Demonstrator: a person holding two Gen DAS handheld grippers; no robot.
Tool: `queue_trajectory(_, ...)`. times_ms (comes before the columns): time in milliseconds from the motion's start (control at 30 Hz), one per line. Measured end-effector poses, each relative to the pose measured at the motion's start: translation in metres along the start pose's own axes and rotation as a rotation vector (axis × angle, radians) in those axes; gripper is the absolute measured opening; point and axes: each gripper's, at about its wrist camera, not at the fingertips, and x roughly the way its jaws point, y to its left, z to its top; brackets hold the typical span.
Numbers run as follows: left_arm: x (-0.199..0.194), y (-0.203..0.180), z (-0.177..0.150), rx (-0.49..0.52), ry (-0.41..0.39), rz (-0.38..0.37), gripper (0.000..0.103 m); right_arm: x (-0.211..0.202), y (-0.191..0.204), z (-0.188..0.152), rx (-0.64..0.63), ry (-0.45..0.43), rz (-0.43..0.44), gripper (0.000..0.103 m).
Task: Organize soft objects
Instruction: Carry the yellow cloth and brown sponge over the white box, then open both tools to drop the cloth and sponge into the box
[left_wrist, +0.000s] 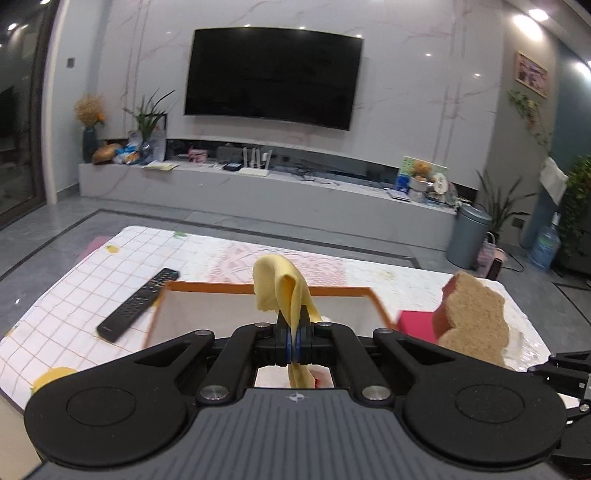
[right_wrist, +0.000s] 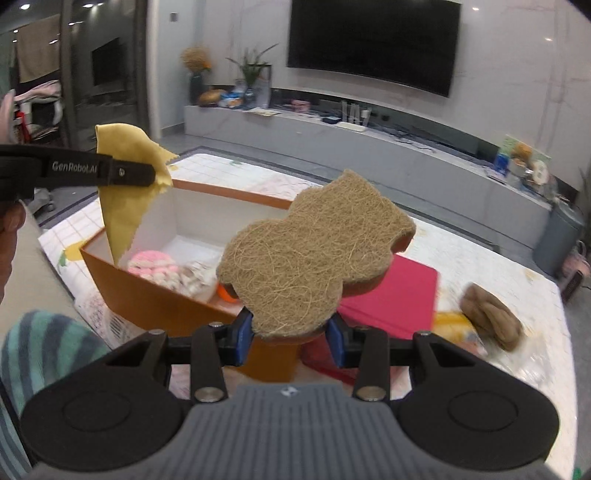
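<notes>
The left gripper (left_wrist: 294, 345) has its two fingers pressed tight together on a thin yellow cloth (left_wrist: 284, 291). The cloth sticks up above the fingers and flops over, and a bit of it hangs down below them. In the right wrist view the same gripper (right_wrist: 146, 173) comes in from the left side, up in the air over the near end of the orange box (right_wrist: 162, 302). White letters on its black arm read "GenRobot.AI" — the last part is partly cut off.

The right gripper (right_wrist: 293, 332) squeezes a sponge (right_wrist: 314, 254) between its blue pads (right_wrist: 244, 334). The sponge has a wavy edge, a scratchy tan top and an orange bottom layer. It is held up in the air, tilted, near the right end of the box. In the left wrist view the sponge (left_wrist: 472, 321) shows at the right.

The orange box is white inside. In it lie a pink and white fluffy thing (right_wrist: 155, 267) and something orange (right_wrist: 226, 293).

A pink book (right_wrist: 391, 299) lies just beside the box on the right. Farther right sits a brown knotted bundle (right_wrist: 493, 315), blurry. A black remote control (left_wrist: 138, 304) lies on the checked tablecloth (left_wrist: 74, 295), touching the box's left corner. I can't read any writing on it — too small. A big dark TV (left_wrist: 273, 77) hangs on the wall.
</notes>
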Motion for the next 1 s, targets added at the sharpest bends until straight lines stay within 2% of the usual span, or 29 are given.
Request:
queue_trajectory(167,0.02,0.027,0.004,-0.014,0.07,0.001,0.002,0.025,0.006,0.021,-0.037,0.023,0.079,0.041)
queue_trajectory(467,0.064,0.044,-0.015,0.037,0.212,0.041,0.002,0.083,0.022,0.043,-0.056,0.148,0.191,0.041)
queue_trajectory(700,0.092,0.067,-0.013,0.07,0.296,0.066,0.002,0.123,0.049,0.061,-0.165,0.18,0.258,0.041)
queue_trajectory(1000,0.124,0.079,-0.01,0.15,0.396,0.112,0.002,0.19,0.069,0.084,-0.282,0.291,0.32,0.041)
